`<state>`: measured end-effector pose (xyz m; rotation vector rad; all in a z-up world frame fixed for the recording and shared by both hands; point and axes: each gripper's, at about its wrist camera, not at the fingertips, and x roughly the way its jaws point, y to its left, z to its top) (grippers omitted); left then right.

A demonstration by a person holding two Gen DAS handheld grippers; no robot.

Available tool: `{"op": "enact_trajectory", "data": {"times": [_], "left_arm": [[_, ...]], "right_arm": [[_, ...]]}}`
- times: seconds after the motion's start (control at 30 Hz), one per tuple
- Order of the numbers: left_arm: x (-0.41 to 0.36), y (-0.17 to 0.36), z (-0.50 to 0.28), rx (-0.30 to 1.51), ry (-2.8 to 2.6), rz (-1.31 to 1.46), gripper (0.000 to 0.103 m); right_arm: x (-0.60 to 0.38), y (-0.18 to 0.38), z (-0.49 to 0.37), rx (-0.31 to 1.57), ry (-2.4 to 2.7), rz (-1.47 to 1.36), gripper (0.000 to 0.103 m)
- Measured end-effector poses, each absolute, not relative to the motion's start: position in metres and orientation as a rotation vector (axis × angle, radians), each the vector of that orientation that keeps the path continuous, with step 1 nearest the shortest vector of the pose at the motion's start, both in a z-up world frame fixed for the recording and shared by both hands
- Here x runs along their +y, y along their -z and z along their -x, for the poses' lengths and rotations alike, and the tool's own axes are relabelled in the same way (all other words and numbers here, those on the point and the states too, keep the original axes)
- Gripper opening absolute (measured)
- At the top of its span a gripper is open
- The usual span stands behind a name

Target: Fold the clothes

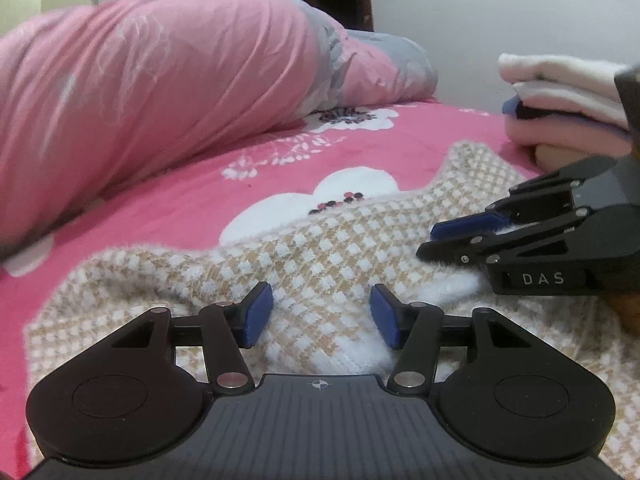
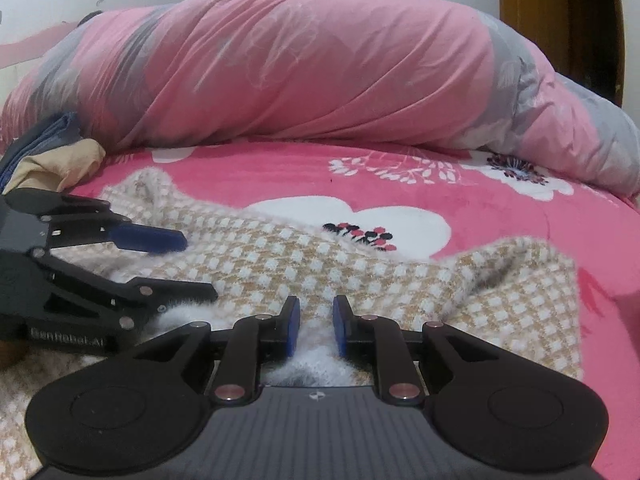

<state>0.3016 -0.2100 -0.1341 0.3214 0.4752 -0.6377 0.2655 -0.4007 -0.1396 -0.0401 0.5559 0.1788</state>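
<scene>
Jaws of the left gripper [image 1: 321, 316] stand apart with nothing between the blue pads, the checked cloth lying under the gap; jaws of the right gripper [image 2: 316, 330] stand narrowly apart over a fluffy white fold, and whether the pads press it I cannot tell. Beige-and-white checked fuzzy knit garment [image 1: 320, 248] lies spread on the pink floral bedsheet [image 1: 192, 184], filling the lower half of both views, its long axis running left to right across the frame; the white fold sits directly ahead of the right gripper, so the right hand looks nearer to a grasp. Rolled pink-and-grey quilt [image 2: 300, 72] fills the upper frame; a stack of folded clothes [image 1: 560, 96] sits at upper right, cut off by the edge. Garment's near edge is hidden under both gripper bodies; neckline and sleeves are hard to make out.
</scene>
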Motion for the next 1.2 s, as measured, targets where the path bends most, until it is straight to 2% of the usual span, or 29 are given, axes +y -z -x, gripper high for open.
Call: {"op": "enact_trajectory", "data": {"times": [0.1,0.13,0.23,0.27,0.47,0.63,0.87,1.2], "left_arm": [[-0.214,0.129,-0.281,0.465,0.545,-0.352,0.056],[-0.211,0.126,-0.273,0.478,0.512,-0.34,0.06],[-0.188,0.117,-0.245,0.543,0.448,-0.252,0.064],[-0.177,0.116,-0.232,0.564,0.431,-0.215,0.064],[-0.112,0.114,-0.126,0.619,0.389,-0.072,0.065],[-0.083,0.131,-0.056,0.621,0.353,-0.096,0.073],[-0.071,0.134,-0.024,0.589,0.319,-0.053,0.074],[-0.049,0.138,0.036,0.543,0.326,-0.052,0.074]], "right_arm": [[-0.401,0.133,-0.256,0.578,-0.139,-0.003,0.021],[-0.402,0.13,-0.25,0.584,-0.124,-0.025,0.023],[-0.407,0.123,-0.208,0.585,-0.082,-0.132,0.034],[-0.409,0.12,-0.193,0.584,-0.069,-0.169,0.043],[-0.369,0.124,-0.095,0.612,-0.027,-0.22,0.043],[-0.326,0.127,-0.052,0.634,0.02,-0.106,0.043],[-0.309,0.126,-0.026,0.652,0.07,-0.074,0.043],[-0.303,0.13,0.072,0.618,0.091,-0.059,0.043]]}}
